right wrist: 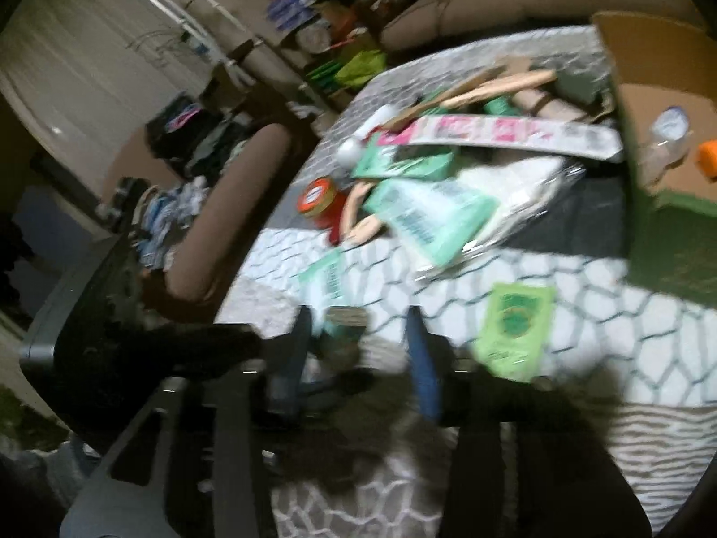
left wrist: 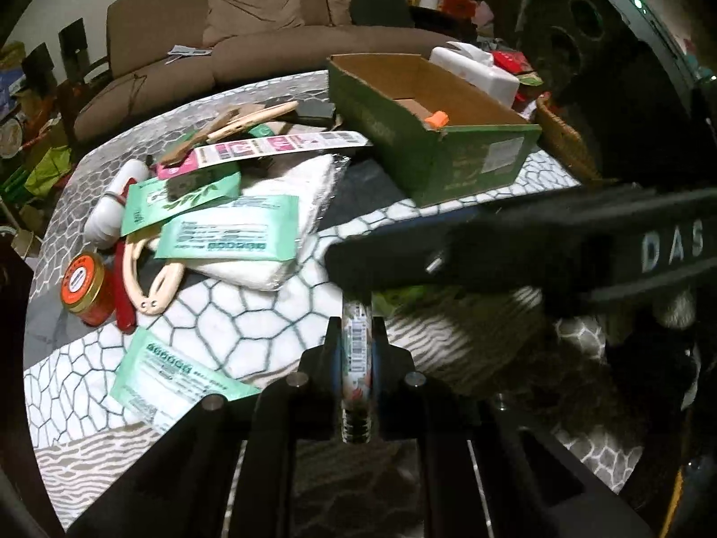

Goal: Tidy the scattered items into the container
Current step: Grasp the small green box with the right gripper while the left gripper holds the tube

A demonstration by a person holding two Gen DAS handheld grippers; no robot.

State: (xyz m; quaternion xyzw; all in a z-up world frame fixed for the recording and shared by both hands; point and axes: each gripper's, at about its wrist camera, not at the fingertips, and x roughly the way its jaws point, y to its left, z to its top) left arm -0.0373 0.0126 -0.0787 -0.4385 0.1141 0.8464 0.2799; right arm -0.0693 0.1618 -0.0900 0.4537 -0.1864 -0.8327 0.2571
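Observation:
My left gripper is shut on a thin printed packet, held edge-on just above the patterned tablecloth. The right gripper's black finger crosses over the packet's top. In the blurred right wrist view my right gripper stands open, with a blurry packet end in the gap between its fingers. The green cardboard box sits at the back right and holds an orange-capped item and a clear bottle. A light green packet lies flat near the right fingers.
Left of the box lies a heap: mint packets, a white folded pack, a long pink-and-white strip, wooden tongs, a white bottle, an orange-lidded jar. A wicker basket and a sofa stand behind.

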